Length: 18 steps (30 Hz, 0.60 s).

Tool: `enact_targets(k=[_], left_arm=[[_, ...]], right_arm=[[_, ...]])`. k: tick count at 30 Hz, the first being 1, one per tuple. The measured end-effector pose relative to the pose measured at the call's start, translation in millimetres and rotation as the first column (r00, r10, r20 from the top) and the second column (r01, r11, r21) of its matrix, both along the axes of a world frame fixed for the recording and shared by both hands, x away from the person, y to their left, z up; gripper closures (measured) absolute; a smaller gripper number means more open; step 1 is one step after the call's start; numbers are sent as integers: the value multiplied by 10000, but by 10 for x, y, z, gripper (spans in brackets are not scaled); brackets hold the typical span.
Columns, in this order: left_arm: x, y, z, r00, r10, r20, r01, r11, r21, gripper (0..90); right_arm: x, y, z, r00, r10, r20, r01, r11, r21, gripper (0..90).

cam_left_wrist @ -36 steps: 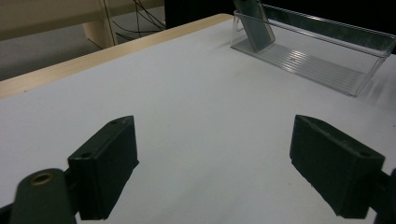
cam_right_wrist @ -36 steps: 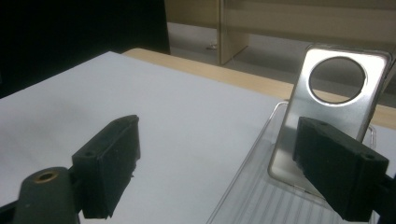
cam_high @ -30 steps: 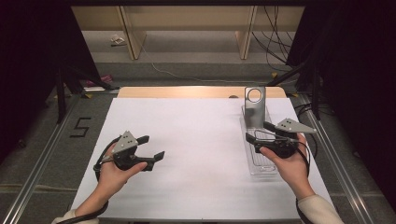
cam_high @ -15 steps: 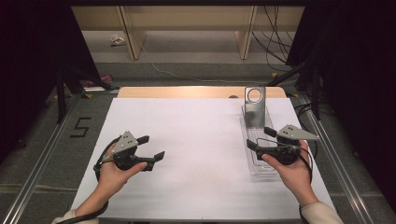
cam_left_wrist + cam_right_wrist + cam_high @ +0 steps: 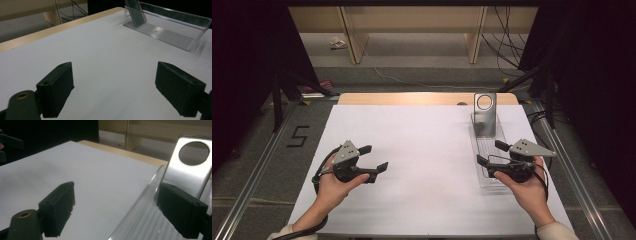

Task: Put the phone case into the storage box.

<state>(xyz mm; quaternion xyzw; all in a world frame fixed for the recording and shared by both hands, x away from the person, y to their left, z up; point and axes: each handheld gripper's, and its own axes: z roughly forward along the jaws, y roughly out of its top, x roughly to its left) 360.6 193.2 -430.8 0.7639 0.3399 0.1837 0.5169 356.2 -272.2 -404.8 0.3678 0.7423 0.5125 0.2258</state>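
Dark surroundings frame a grey floor and pale wooden shelving behind a white table (image 5: 422, 150), its wooden far edge showing beyond the sheet. On the table's right side lies a clear plastic tray (image 5: 486, 155), long and narrow, its long axis running from the person's side toward the far edge. At its far end a silver metal plate (image 5: 485, 115) with a round hole near its top stands tilted, leaning back against the tray's end.

The right gripper (image 5: 486, 153) hovers over the near half of the tray, jaws spread wide and empty, pointing toward the table's middle; in the right gripper view one jaw sits above the tray's ribbed floor and the plate rises just beyond it. So the plate lies toward the far edge from this gripper, along the tray's length, and the right hand is plainly the nearer one. The tray's low walls are the only obstacle I can judge.

The left gripper (image 5: 374, 157) rests well apart on the left, jaws also wide, holding nothing.
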Motion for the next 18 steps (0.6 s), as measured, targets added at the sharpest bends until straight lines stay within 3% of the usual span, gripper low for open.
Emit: enact_targets(k=[18], left_arm=[[6,-12,-3,10000,-42,-8,42,10000,35,148]], right_arm=[[-11,-2,-5,10000,45,73,-45,10000,12,162]])
